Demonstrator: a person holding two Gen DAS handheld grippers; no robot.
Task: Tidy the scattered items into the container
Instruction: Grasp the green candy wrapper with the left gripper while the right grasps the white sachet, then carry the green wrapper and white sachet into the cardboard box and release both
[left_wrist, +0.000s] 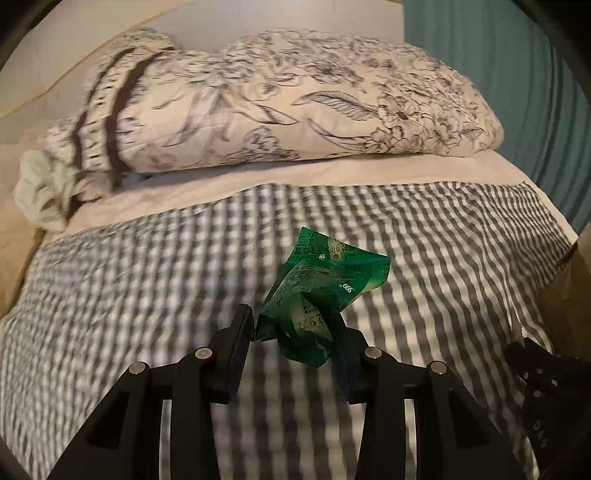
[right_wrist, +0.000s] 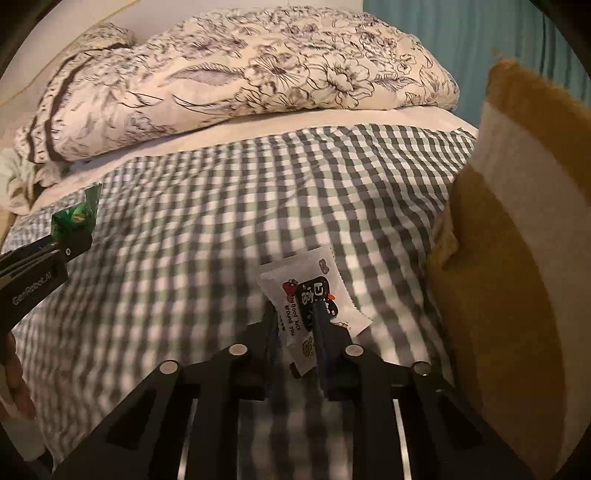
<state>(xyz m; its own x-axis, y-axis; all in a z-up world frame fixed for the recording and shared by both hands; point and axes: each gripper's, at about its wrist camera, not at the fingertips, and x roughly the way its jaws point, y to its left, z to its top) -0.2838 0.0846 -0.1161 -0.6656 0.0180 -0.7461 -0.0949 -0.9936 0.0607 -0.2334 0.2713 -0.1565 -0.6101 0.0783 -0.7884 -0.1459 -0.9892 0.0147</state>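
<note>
A crumpled green packet (left_wrist: 317, 295) is pinched between the fingers of my left gripper (left_wrist: 297, 326), which is shut on it and holds it just above the grey checked sheet (left_wrist: 147, 295). The right wrist view shows the same packet (right_wrist: 79, 218) in that gripper (right_wrist: 72, 240) at the far left. My right gripper (right_wrist: 295, 314) is shut on a white sachet (right_wrist: 314, 291) with a cartoon print and small black lettering; the sachet's far end sticks out past the fingertips. A brown cardboard box (right_wrist: 517, 277) with a strip of white tape stands close on the right.
A rolled floral quilt (left_wrist: 277, 99) lies across the far end of the bed, with a pale green cloth (left_wrist: 40, 192) beside it at the left. A teal curtain (left_wrist: 517, 74) hangs at the back right. A hand (right_wrist: 16, 373) shows at the left edge.
</note>
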